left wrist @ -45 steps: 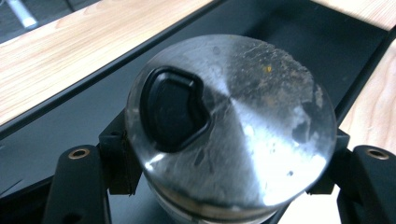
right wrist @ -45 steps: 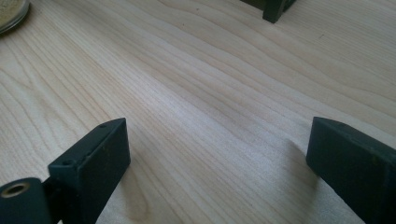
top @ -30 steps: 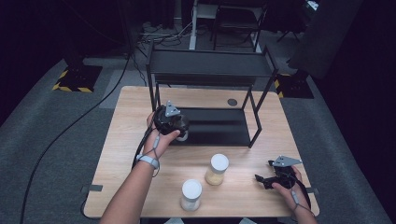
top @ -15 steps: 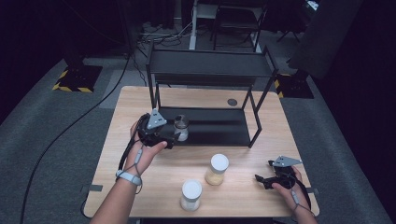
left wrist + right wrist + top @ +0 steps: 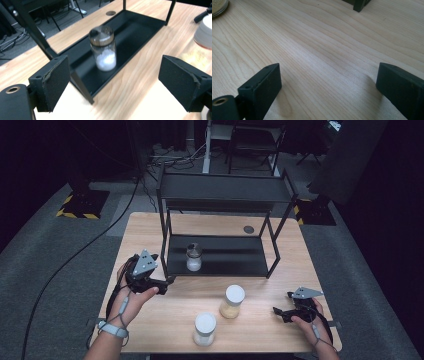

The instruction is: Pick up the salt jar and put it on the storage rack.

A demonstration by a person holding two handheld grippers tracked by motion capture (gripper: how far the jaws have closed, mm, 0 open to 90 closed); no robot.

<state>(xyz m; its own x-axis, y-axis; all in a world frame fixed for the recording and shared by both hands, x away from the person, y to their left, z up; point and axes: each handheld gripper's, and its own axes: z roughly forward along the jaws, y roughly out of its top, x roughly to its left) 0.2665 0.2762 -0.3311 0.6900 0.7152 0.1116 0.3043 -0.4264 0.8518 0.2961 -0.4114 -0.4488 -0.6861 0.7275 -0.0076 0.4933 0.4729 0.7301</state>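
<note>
Since the earlier frames, the left gripper (image 5: 167, 282) has drawn back from the small jar (image 5: 193, 257) toward the lower left of the high view, its jaws released and just opening a little further with nothing between them. That jar now stands upright on the lower shelf of the black rack (image 5: 222, 195), left of centre, dark lid on, white contents inside. To finish well, I judge the gripper should retreat level and clear the rack's front-left post. The right gripper (image 5: 277, 312) rests at lower right, jaws apart over bare wood. Two white-lidded jars (image 5: 232, 301) wait near the front edge of the wooden table (image 5: 150, 227); grey carpet and cables surround it.
</note>
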